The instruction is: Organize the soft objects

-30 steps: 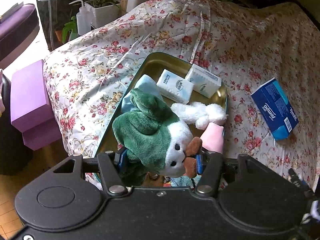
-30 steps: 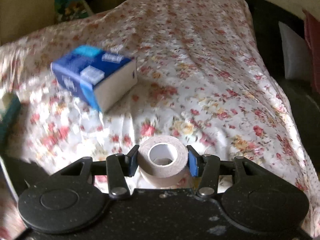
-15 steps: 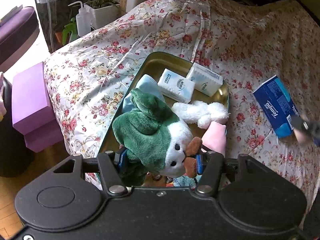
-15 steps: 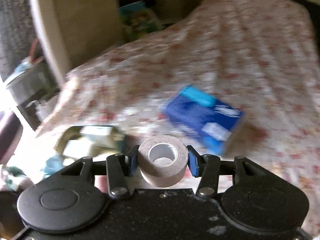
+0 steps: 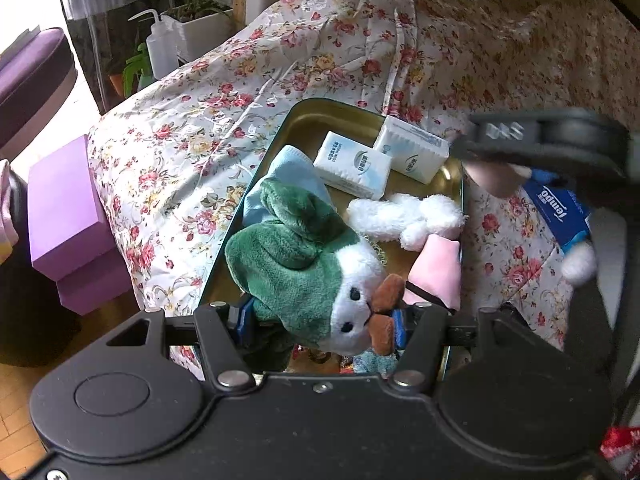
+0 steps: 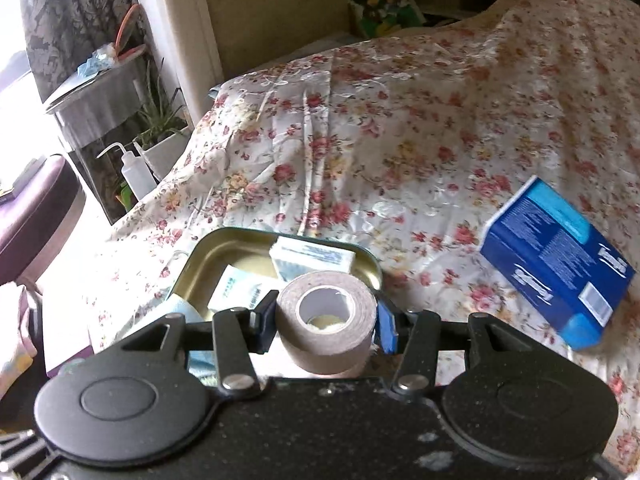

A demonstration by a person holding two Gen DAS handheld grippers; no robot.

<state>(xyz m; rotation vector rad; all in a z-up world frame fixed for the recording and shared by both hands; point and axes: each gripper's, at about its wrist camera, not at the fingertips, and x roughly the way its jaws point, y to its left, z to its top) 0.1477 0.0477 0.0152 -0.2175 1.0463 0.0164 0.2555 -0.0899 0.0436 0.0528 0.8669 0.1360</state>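
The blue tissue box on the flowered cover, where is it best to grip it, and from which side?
Grip the blue tissue box across its two long side faces, coming from above. It lies flat and free on the flowered cover; those faces look parallel and likely narrow enough for the fingers.

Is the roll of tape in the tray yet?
Not yet. The roll of tape sits clamped in the right gripper, above the tray.

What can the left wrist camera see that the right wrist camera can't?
Only the left wrist view shows the green plush toy squeezed in the left tongs, plus the white plush toy and a pink cloth. Only the right wrist view shows the hole through the tape roll that the right tongs squeeze. Both show the metal tray, the white tissue packs, the blue tissue box and the flowery cover.
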